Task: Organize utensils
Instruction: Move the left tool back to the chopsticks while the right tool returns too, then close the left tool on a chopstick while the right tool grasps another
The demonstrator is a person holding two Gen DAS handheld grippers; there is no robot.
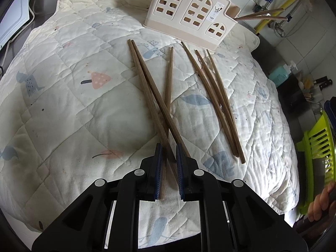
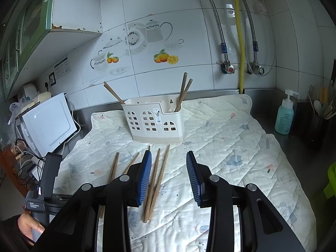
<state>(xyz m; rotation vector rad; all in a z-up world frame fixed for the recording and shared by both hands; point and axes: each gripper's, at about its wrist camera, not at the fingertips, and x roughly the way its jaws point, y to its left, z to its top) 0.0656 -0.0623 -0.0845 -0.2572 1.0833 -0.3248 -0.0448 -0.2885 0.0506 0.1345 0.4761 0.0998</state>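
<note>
Left wrist view: left gripper (image 1: 169, 153) fingers straddle crossed chopsticks (image 1: 153, 96) before the holder (image 1: 189, 19), grip uncertain. Right gripper (image 2: 169, 174) gapes wide, empty, before the holder (image 2: 156, 124).

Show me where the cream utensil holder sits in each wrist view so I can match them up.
Left wrist view: the cream utensil holder is at top centre-right, at the far edge of the quilted mat, chopsticks poking out to its right.
Right wrist view: it stands mid-frame, upright on the mat, beyond the open right gripper.
Shared landmark: the yellow hose on the tiled wall.
</note>
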